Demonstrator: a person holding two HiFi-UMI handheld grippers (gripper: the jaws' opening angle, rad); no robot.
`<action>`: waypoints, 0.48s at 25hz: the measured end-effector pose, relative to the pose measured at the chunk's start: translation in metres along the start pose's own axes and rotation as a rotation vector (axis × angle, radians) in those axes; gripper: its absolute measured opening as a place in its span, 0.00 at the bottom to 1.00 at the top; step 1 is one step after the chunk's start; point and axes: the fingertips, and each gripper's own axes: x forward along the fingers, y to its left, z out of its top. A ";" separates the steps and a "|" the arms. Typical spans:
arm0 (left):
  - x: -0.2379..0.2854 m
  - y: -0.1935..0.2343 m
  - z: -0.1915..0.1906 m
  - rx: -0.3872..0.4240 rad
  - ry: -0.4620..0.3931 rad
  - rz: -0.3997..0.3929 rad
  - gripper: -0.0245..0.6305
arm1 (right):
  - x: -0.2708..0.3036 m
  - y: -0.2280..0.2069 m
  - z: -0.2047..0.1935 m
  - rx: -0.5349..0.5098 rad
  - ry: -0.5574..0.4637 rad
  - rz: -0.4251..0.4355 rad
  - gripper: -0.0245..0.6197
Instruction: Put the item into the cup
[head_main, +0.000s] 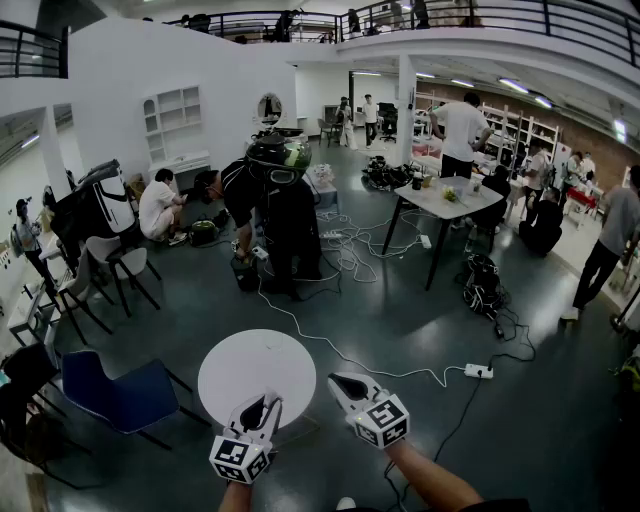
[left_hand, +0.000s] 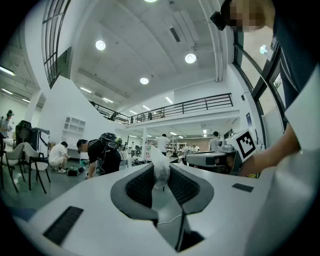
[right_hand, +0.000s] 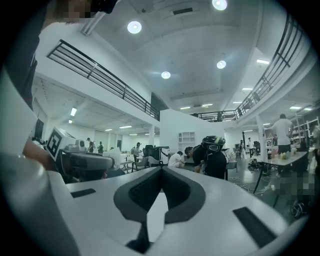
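Observation:
In the left gripper view a small crumpled white item (left_hand: 160, 161) stands up between the dark ribbed pads (left_hand: 137, 186) of my left gripper (left_hand: 161, 172), and the pads press on it from both sides. In the head view my left gripper (head_main: 262, 408) sits over the near edge of a round white table (head_main: 240, 370), tips pointing away from me. My right gripper (head_main: 346, 384) is just right of that table above the floor. Its jaws meet at the tips in the right gripper view (right_hand: 161, 169), with nothing between them. No cup shows in any view.
A blue chair (head_main: 120, 395) stands left of the round table. A white cable runs across the dark floor to a power strip (head_main: 478, 371). A person in black (head_main: 275, 215) bends over farther off, near a black-legged table (head_main: 445, 200). More people and chairs are around the hall.

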 end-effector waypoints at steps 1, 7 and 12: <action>0.001 -0.002 -0.001 -0.002 0.002 0.000 0.18 | -0.002 -0.002 -0.001 0.002 0.000 -0.002 0.06; 0.009 -0.013 -0.003 -0.004 0.009 0.003 0.18 | -0.010 -0.007 -0.003 0.019 -0.014 0.015 0.06; 0.016 -0.018 -0.004 0.000 0.009 0.012 0.18 | -0.012 -0.011 -0.008 0.002 -0.016 0.035 0.06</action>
